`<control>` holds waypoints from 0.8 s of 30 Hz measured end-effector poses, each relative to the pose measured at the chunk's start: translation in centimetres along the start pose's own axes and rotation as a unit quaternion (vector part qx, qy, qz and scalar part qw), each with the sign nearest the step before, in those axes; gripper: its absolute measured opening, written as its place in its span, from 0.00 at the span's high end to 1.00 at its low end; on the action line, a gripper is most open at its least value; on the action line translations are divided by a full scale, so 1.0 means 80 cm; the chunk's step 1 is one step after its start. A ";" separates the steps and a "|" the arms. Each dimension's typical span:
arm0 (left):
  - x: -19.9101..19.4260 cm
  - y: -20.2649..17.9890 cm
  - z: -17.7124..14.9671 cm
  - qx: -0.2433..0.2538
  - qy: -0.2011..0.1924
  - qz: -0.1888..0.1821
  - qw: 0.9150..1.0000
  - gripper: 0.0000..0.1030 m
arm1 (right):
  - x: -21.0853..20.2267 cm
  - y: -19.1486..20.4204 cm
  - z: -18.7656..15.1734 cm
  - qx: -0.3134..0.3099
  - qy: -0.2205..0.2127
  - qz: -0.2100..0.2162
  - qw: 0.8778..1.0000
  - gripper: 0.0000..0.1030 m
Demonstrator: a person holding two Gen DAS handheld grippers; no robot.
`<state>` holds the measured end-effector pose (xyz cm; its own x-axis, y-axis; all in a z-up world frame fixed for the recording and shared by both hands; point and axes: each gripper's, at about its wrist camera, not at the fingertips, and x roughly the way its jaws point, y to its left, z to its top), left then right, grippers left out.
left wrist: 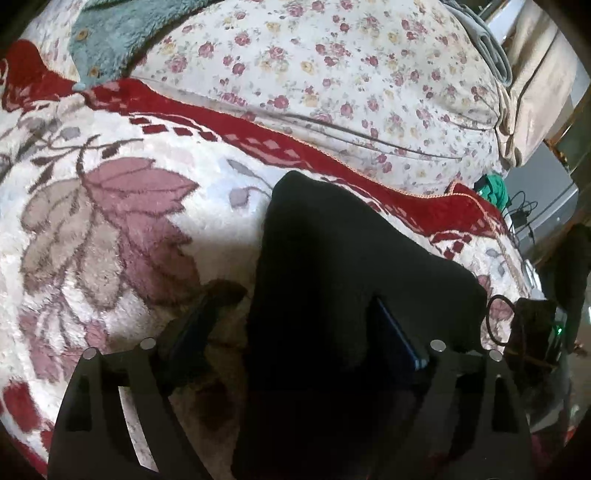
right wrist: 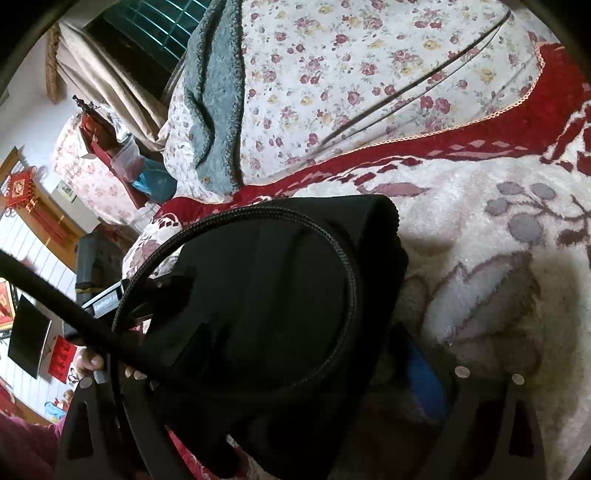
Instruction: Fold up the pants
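Blk pants [right wrist: 295, 295] btwn right tongs [right wrist: 306, 354]

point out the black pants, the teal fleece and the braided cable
black pants [left wrist: 332, 258], left wrist view, middle of the folded cloth
teal fleece [left wrist: 110, 33], left wrist view, its fuzzy body
braided cable [right wrist: 343, 251], right wrist view, upper right of its loop

Both grippers are matte black — the left gripper [left wrist: 295, 321] and the right gripper [right wrist: 295, 354] carry round silver screws and blue pads on their jaws. A braided black cable [right wrist: 347, 280] loops across the right view, where bare fingers [right wrist: 90, 360] and a maroon sleeve [right wrist: 26, 446] show.
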<state>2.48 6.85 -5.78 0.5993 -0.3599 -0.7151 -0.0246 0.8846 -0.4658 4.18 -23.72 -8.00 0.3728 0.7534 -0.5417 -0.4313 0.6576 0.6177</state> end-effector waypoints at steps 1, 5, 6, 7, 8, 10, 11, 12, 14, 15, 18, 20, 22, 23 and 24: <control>0.000 -0.001 0.000 0.005 -0.001 0.002 1.000 0.13 | 0.001 0.001 0.000 -0.002 0.002 -0.001 1.000 0.05; 0.004 -0.009 -0.004 0.029 -0.005 0.013 0.999 0.10 | 0.002 0.006 -0.001 -0.013 0.006 -0.009 1.000 0.10; 0.005 -0.011 -0.005 0.034 -0.005 0.017 0.999 0.10 | 0.003 0.009 -0.002 -0.018 0.007 -0.011 1.000 0.17; 0.006 -0.012 -0.005 0.036 -0.004 0.019 0.999 0.09 | 0.003 0.010 -0.003 -0.020 0.008 -0.007 1.000 0.21; 0.006 -0.012 -0.005 0.037 -0.004 0.018 0.999 0.09 | 0.004 0.012 -0.004 -0.023 0.008 -0.008 1.000 0.22; 0.007 -0.010 -0.005 0.034 -0.004 0.016 0.999 0.09 | 0.005 0.015 -0.005 -0.028 0.004 -0.011 1.000 0.26; 0.007 -0.010 -0.005 0.034 -0.004 0.016 0.999 0.09 | 0.005 0.016 -0.006 -0.031 0.002 -0.012 0.999 0.28; 0.007 -0.010 -0.005 0.036 -0.002 0.017 0.999 0.09 | 0.004 0.016 -0.006 -0.032 0.001 -0.012 0.999 0.29; 0.007 -0.011 -0.005 0.040 0.001 0.022 0.999 0.09 | 0.004 0.018 -0.005 -0.037 0.001 -0.012 0.999 0.32; 0.006 -0.012 -0.006 0.040 0.001 0.023 0.999 0.09 | 0.003 0.020 -0.006 -0.040 0.001 -0.013 0.999 0.34; 0.002 -0.017 -0.008 0.038 -0.003 0.015 0.999 0.30 | 0.000 0.027 -0.005 -0.053 -0.003 -0.019 0.998 0.42; -0.002 -0.026 -0.013 0.046 -0.013 0.018 0.999 0.39 | -0.001 0.034 -0.003 -0.063 -0.003 -0.027 0.998 0.45; -0.004 -0.035 -0.016 0.058 -0.019 0.027 0.998 0.47 | -0.002 0.036 -0.002 -0.067 -0.003 -0.029 0.997 0.46; -0.007 -0.036 -0.016 0.054 -0.021 0.027 0.998 0.49 | -0.003 0.036 -0.001 -0.065 -0.004 -0.029 0.997 0.48; -0.008 -0.036 -0.015 0.051 -0.023 0.026 0.998 0.52 | -0.005 0.035 0.001 -0.062 -0.005 -0.026 0.998 0.49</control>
<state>1.24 4.20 -4.61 0.6348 -0.3005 -0.7118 0.0236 0.9284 -0.3709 2.88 -22.19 -6.04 0.4060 0.7181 -0.5652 -0.5087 0.6914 0.5130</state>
